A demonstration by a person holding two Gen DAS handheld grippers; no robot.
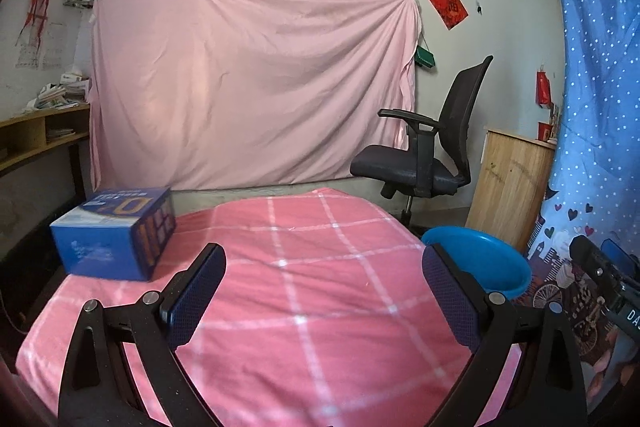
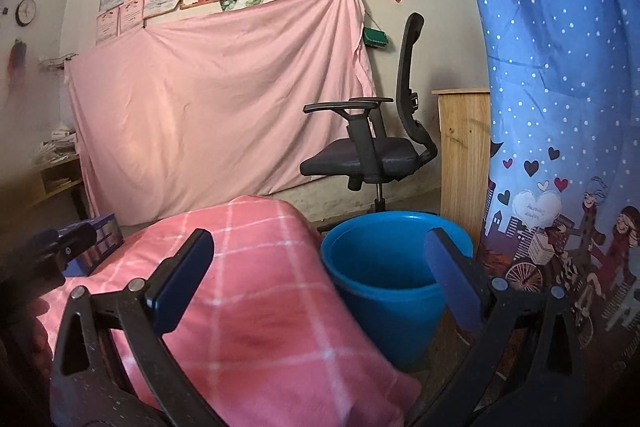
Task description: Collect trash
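1. The left gripper [image 1: 324, 291] is hovering over a pink cloth with a white check pattern [image 1: 320, 307] that is covering a table; its 2 dark blue padded fingers [image 1: 196, 291] are standing spread wide apart, with nothing between them.
2. The right gripper [image 2: 320, 283] is likewise gaping wide and holding nothing; its left finger is sitting over the pink cloth [image 2: 256, 307] and its right finger over the round blue plastic bucket [image 2: 384, 303].
3. A blue rectangular cardboard box with yellow printing [image 1: 114, 233] is lying flat on the cloth's far left corner, well apart from the left gripper. Its long axis is running from the near left to the far right, with 1 short end facing the camera. In the right wrist view only a corner of the box [image 2: 100, 247] is showing, behind the left gripper's dark body [image 2: 48, 251].
4. The bucket [image 1: 480, 259] is standing upright just beside the table's right edge, mouth pointing up. The visible part of its inside is looking empty.
5. No loose trash is visible on the cloth in either view.
6. Behind the table, a pink sheet [image 1: 252, 87] is hanging on the wall, and a black mesh office chair [image 1: 432, 147] is standing beside a light wooden cabinet [image 1: 512, 183].
7. A blue star-dotted curtain with cartoon figures [image 2: 560, 107] is hanging on the right, just beside the bucket.
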